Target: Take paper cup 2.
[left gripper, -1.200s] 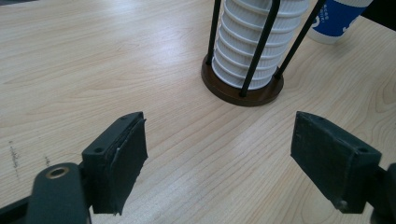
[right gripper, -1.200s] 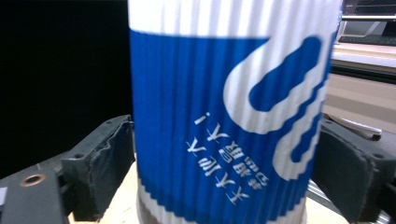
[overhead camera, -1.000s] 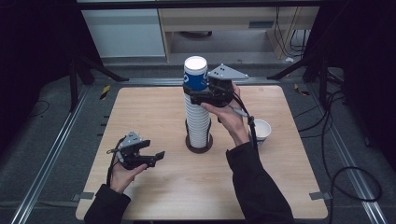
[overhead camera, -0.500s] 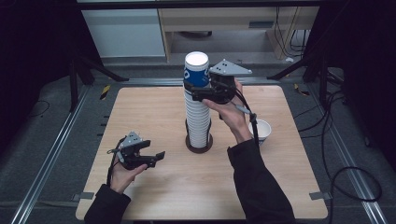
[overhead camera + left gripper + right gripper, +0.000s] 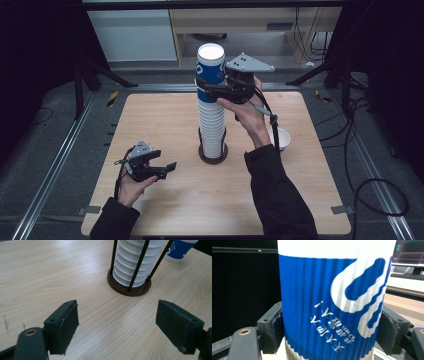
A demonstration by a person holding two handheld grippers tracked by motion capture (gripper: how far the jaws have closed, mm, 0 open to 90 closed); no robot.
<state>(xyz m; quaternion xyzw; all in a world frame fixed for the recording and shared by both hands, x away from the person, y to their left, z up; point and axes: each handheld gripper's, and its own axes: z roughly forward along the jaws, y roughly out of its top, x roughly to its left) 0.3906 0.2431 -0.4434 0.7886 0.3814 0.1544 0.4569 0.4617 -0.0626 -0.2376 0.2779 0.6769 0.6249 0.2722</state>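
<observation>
A tall stack of upside-down white ribbed paper cups (image 5: 211,125) stands in a holder with black rods and a round brown base (image 5: 213,157) at the table's middle. The top cup (image 5: 210,60) is blue and white with printed writing (image 5: 332,290). My right gripper (image 5: 209,90) reaches in from the right; its jaws have just been closing and now press both sides of this top cup (image 5: 332,335). My left gripper (image 5: 164,162) rests low at the front left, open, with bare wood between its pads (image 5: 120,325). The holder base (image 5: 128,288) lies ahead of it.
A single blue-and-white cup (image 5: 279,138) stands upright on the table right of the holder, also seen behind the base (image 5: 178,250). The wooden table (image 5: 150,120) sits in a metal frame; cables trail on the floor at the right.
My right gripper has closed on the top cup and risen a little with it. The left hand has stayed where it was.
</observation>
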